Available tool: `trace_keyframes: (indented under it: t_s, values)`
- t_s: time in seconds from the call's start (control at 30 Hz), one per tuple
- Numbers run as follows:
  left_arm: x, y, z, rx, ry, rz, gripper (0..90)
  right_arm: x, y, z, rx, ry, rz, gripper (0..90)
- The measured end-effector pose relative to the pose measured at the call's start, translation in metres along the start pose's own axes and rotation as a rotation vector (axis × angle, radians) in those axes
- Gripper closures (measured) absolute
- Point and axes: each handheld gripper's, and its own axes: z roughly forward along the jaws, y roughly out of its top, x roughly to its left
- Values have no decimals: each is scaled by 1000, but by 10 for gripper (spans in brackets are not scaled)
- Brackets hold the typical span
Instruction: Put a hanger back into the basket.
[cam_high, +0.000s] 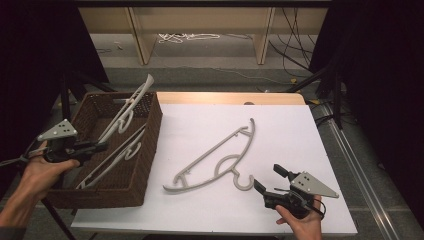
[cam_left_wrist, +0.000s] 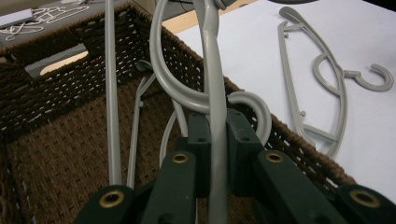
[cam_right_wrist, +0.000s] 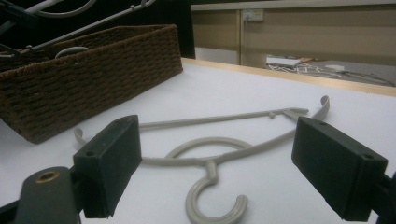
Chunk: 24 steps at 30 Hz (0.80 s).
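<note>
Evidently, grey plastic clothes hangers are being gathered from the white-covered bench (cam_high: 210, 210) into the dark brown woven wicker basket (cam_high: 145, 165) at the left of the high view. The left tool (cam_high: 100, 146) is being held over the basket's open top, its jaws clenched on the thin bar of one grey plastic hanger (cam_left_wrist: 215, 93); in the left gripper view that bar is running up the middle of the frame between the two black pads, with the curved loop of the hanger crossing just behind them. The hanger is being kept tilted, its far end sticking up past the basket's back rim at the upper middle of the high view, most likely because it is longer than the basket and can only be laid in at a slant. Another grey hanger (cam_high: 112, 160) is already lying slantwise inside, leaning along the right wall.

A further grey plastic hanger with a round hook (cam_high: 220, 157) is lying flat on the bench at the centre of the high view, its hook turned toward the lower right. The right tool (cam_high: 267, 180) is being held just beside that hook with its jaws spread wide and nothing between them; in the right gripper view the hook (cam_right_wrist: 212, 200) is framed between the two pads, so this hanger is probably being lined up as the next one to be taken.
</note>
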Motion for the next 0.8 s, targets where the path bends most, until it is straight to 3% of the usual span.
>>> trace_keyframes:
  t_s: [0.07, 0.17, 0.23, 0.3, 0.33, 0.37, 0.4, 0.47, 0.57, 0.63, 0.73, 0.8]
  values:
    - [2, -4, -2, 7, 5, -1, 815, 0, 0, -1, 18, -6, -11, 167]
    - [3, -10, -4, 22, 9, -2, 815, 0, 0, 1, -4, 6, 3, 166]
    - [5, -13, -5, 45, 8, 28, 815, 0, 0, 0, 19, -5, -5, 167]
    - [5, -15, -3, 18, 5, 6, 815, 0, 0, -1, 30, -8, -7, 167]
    - [5, -15, -4, 36, 5, 24, 814, 0, -1, 1, -3, 4, 0, 167]
    - [6, -15, -5, 48, -5, 38, 815, 0, -1, 1, -1, 3, -2, 167]
    - [4, -16, -2, 29, -5, 22, 815, 0, 0, 0, 22, -1, -3, 167]
    - [6, -15, -2, 61, -3, 58, 815, 0, 0, -1, 33, -1, -6, 167]
    - [8, -16, 0, 74, -8, 55, 815, 0, -1, 1, -1, 4, -2, 167]
    - [11, -16, 1, 90, -3, 55, 815, 0, 0, -1, 30, -8, -9, 167]
    - [16, -20, 2, 106, -3, 47, 815, 0, -1, 1, -1, 5, -1, 167]
    - [19, -22, 2, 118, 0, 46, 815, 0, 0, 0, 23, 1, -5, 167]
